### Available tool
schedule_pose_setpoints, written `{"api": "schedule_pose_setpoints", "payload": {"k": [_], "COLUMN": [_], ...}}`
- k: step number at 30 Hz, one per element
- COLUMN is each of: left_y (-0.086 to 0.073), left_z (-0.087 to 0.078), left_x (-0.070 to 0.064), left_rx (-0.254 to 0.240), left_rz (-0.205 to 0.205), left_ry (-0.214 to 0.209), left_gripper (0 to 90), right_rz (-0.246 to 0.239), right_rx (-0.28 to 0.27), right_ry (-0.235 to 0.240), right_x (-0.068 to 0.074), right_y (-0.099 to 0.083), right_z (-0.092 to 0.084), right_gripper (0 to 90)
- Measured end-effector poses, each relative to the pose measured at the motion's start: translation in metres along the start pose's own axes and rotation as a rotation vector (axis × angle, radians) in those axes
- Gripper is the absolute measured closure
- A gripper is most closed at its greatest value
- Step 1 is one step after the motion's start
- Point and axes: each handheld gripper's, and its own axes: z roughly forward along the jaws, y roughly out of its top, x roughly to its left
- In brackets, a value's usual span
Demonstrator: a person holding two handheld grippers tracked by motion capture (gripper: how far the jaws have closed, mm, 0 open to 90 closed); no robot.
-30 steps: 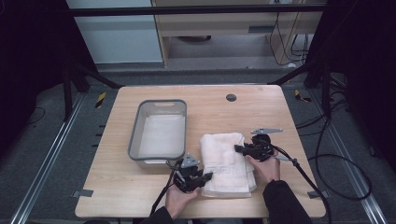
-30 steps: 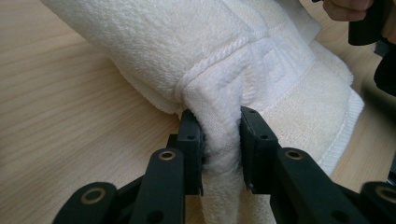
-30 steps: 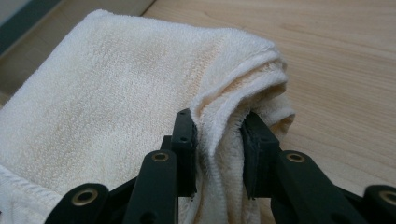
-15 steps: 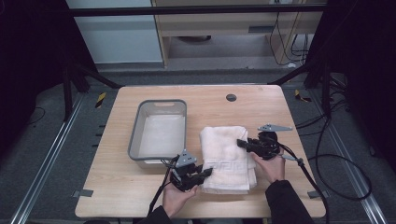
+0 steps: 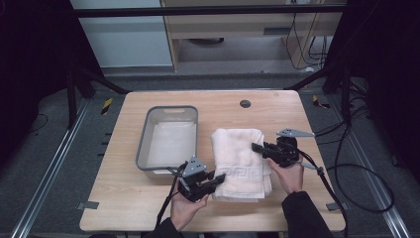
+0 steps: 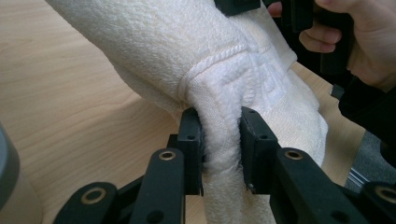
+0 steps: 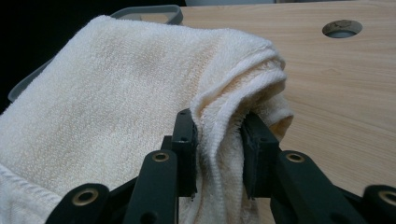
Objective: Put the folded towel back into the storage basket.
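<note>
A folded cream towel (image 5: 241, 161) lies on the wooden table (image 5: 233, 109), right of a grey tub. My left gripper (image 5: 217, 179) is shut on the towel's near left corner; in the left gripper view the cloth (image 6: 219, 116) bunches between the jaws. At the towel's right edge, my right gripper (image 5: 257, 147) is shut on it; in the right gripper view a fold of towel (image 7: 219, 121) is pinched between the black jaws. The gripped edges are raised off the table.
An empty grey plastic tub (image 5: 168, 141) stands left of the towel, and its rim (image 7: 149, 11) shows behind the towel in the right gripper view. A round cable hole (image 5: 245, 103) sits at the table's far middle. Cables trail off the right side.
Both grippers have drawn slightly toward the far side with the towel held. The towel has shifted up the table and its far end is more bunched.
</note>
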Motion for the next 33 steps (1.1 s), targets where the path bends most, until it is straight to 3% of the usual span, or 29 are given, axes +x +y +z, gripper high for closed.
{"api": "schedule_pose_setpoints", "payload": {"k": [22, 33], "left_y": [0.04, 0.05], "left_z": [-0.023, -0.033], "left_x": [-0.003, -0.001], "left_rx": [-0.106, -0.142], "left_rz": [0.056, 0.08], "left_ry": [0.031, 0.064], "left_gripper": [72.0, 72.1], "right_rz": [-0.022, -0.048], "right_rx": [-0.137, -0.181], "right_ry": [-0.013, -0.02], "right_x": [0.015, 0.026], "right_y": [0.036, 0.054], "right_z": [-0.017, -0.019], "right_gripper": [70.3, 70.4]}}
